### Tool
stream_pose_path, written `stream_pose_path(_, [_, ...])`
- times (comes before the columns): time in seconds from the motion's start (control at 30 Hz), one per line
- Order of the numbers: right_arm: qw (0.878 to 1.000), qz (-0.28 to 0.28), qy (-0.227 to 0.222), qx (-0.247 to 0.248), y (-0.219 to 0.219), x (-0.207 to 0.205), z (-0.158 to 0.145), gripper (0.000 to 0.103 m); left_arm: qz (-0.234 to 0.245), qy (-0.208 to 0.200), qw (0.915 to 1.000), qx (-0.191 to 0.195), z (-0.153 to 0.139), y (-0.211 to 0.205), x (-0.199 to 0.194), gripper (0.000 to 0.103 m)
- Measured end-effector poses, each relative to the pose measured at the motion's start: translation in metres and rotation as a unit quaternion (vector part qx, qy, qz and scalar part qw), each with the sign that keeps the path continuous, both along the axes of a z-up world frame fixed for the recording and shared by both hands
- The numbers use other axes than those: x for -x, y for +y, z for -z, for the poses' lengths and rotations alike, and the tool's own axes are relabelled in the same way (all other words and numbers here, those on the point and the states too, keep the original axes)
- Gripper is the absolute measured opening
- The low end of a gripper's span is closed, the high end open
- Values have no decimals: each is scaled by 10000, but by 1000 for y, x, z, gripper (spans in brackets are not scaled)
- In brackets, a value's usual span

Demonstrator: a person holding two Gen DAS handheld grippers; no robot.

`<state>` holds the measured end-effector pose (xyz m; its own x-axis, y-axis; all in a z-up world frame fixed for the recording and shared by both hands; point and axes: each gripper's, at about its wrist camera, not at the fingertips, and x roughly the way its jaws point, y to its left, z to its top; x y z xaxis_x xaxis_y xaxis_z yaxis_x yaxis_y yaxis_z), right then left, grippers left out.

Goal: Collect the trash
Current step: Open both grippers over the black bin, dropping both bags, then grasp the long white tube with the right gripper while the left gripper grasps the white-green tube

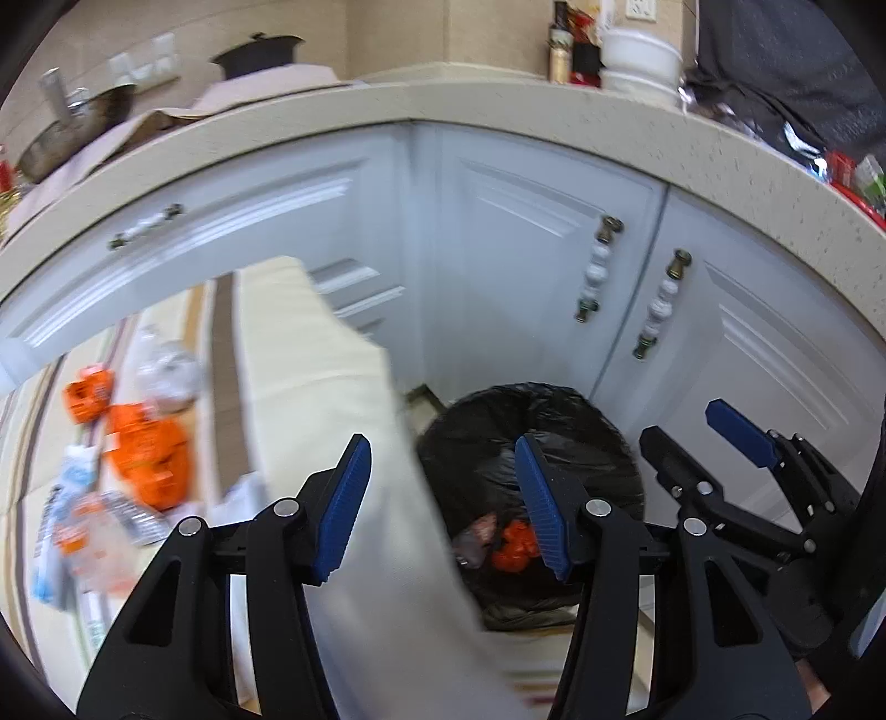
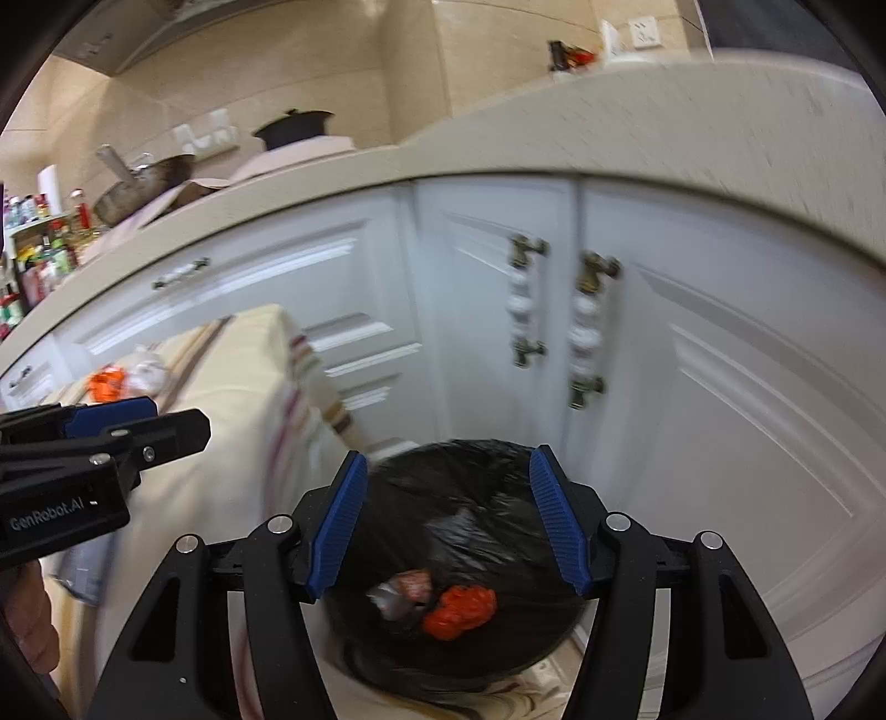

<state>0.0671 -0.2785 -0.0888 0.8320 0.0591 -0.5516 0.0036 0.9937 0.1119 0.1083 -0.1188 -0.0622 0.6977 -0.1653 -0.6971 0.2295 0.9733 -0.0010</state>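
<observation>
A bin lined with a black bag (image 1: 531, 437) (image 2: 470, 498) stands on the floor against white cabinets; orange and silvery wrappers (image 2: 459, 609) lie inside it, also seen in the left wrist view (image 1: 515, 545). My left gripper (image 1: 443, 498) is open and empty over the table corner beside the bin. My right gripper (image 2: 448, 515) is open and empty above the bin, and also shows in the left wrist view (image 1: 698, 432). Orange wrappers (image 1: 149, 454), a clear crumpled wrapper (image 1: 166, 371) and blue-white packets (image 1: 61, 498) lie on the cream tablecloth (image 1: 288, 360).
White cabinet doors with brass and white handles (image 2: 526, 299) stand right behind the bin. A beige countertop (image 1: 498, 105) above carries a white bowl (image 1: 637, 61), bottles and a dark pot (image 1: 260, 50). The left gripper shows at the left in the right wrist view (image 2: 138, 426).
</observation>
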Motion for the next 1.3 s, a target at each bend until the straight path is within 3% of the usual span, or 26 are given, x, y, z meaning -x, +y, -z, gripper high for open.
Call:
stream_pose_path(0.3, [9969,-760,-174,-89,68,21,-25,62,-806,-225,9964,-116,-18,90,42,58])
stream_pose_path(0.6, [9895,-1440,57,-82,127,33,-20,62,-1538,4,9879,-198,-3,160,76,58])
stream_pose_path(1.13, [9826,-1708,673,268,168,33,0,62,-1811,205,9832,-53,15,194,100,59])
stream_pose_path(1.3, [9802,-1772,835,287,172,31,6,50,-1766,294,9838,-28,23,193,99,59])
